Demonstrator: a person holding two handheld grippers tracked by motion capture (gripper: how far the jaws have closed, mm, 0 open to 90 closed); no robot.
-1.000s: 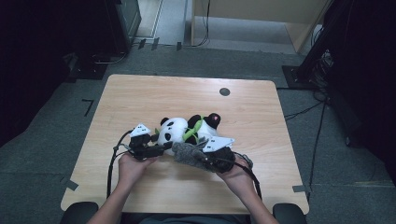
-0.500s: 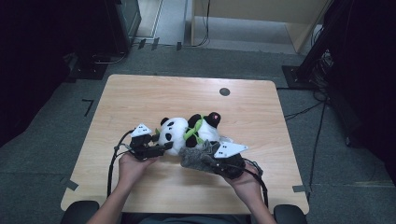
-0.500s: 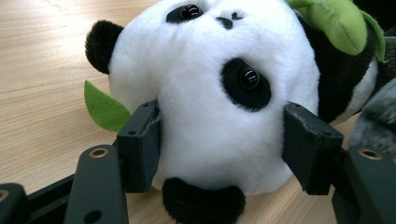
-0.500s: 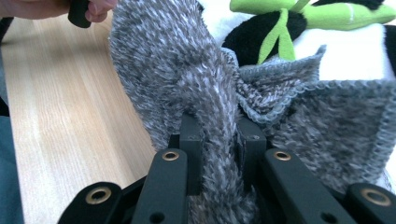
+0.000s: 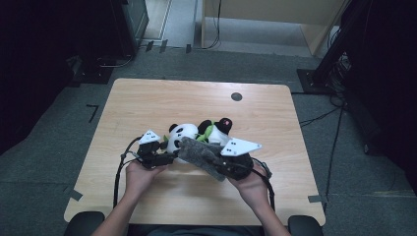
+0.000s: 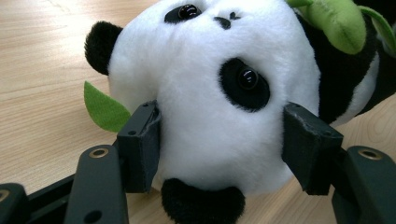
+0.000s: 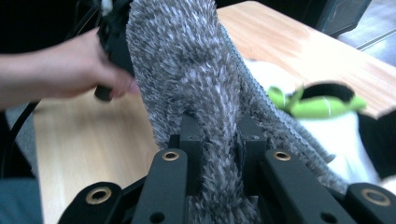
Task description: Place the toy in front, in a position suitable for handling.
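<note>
- High view, nearest the person: right gripper [image 5: 216, 162] is clamped on a grey shaggy cloth [image 5: 199, 155]; its jaws pinch a fold of the pile in the right gripper view.
- Left gripper [image 6: 219, 154] holds the plush panda [image 6: 210, 93] by its white head, pads pressed into either side.
- Panda lies mid-table [image 5: 147, 108] on its side, black ears and eye patches, green leaf trim.
- Judged step: wiping or covering the toy; next, the cloth must be drawn across the head without slipping.

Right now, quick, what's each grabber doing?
Left gripper: closed around the panda's head.
Right gripper: closed on the grey fuzzy cloth.
</note>
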